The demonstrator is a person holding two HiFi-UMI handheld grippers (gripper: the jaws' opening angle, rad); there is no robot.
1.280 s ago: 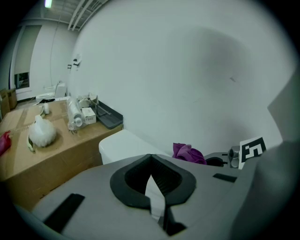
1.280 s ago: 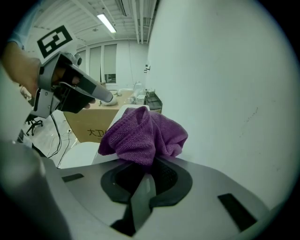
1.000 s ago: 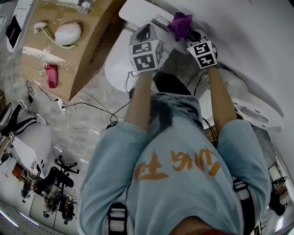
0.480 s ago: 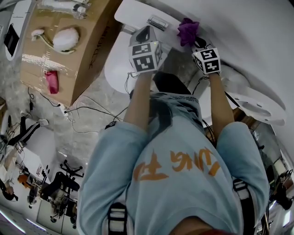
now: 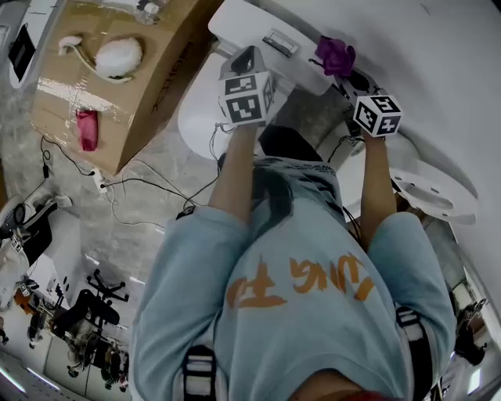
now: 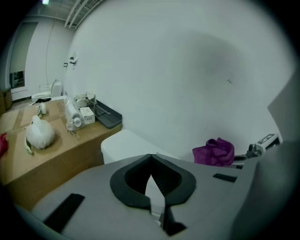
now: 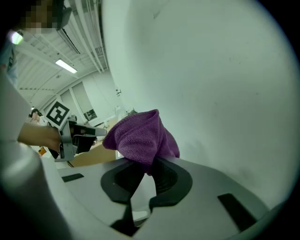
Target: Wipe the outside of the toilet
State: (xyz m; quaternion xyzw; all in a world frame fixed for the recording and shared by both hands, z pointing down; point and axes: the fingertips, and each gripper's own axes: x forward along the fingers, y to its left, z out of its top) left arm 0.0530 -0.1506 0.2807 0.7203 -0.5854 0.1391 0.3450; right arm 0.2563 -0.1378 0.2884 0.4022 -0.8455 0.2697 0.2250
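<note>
Between the jaws of the right gripper sits a bunched purple cloth. It is pinched at its lower fold, with the bulk standing loose ahead of the tips. The left gripper has its jaws pressed together on nothing. The white toilet tank lies just beyond them, and the cloth is off to their right. In the head view the cloth is at the far right end of the toilet tank, close to the wall. Contact with either surface cannot be confirmed.

Risks, as judged:
- The grip takes only a small part of the cloth — a firm drag across the toilet tank could pull it free.
- The loose wad may rub the wall rather than the toilet.
- A cardboard box carrying small items stands left of the left jaws — a wide sweep could knock it.
</note>
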